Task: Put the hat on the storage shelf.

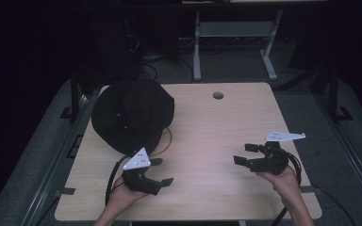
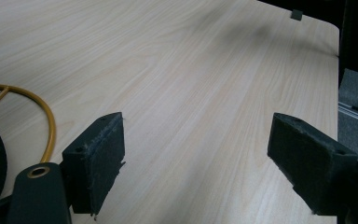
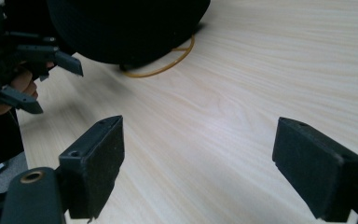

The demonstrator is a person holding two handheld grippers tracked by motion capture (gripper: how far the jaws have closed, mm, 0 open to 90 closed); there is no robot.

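A black brimmed hat point(image 1: 132, 115) rests at the back left of the light wooden table point(image 1: 217, 136), over a thin yellow wire ring point(image 1: 166, 141). My left gripper point(image 1: 164, 171) hovers just in front of the hat, its jaws open and nothing between them; they point right across the tabletop. My right gripper point(image 1: 242, 153) is held at the right side, open and empty, pointing left toward the hat. In the left gripper view the open jaws point(image 2: 196, 158) frame bare wood, with the ring point(image 2: 51, 126) at the left. The right gripper view point(image 3: 198, 163) looks toward the hat point(image 3: 126, 23), the ring point(image 3: 168, 65) and the left gripper point(image 3: 56, 88).
A round cable hole point(image 1: 218, 95) sits near the table's far edge. Behind the table stand a grey desk frame point(image 1: 197, 52) and tangled cables point(image 1: 141, 56) on a dark floor. Metal rails point(image 1: 56, 155) run along both sides.
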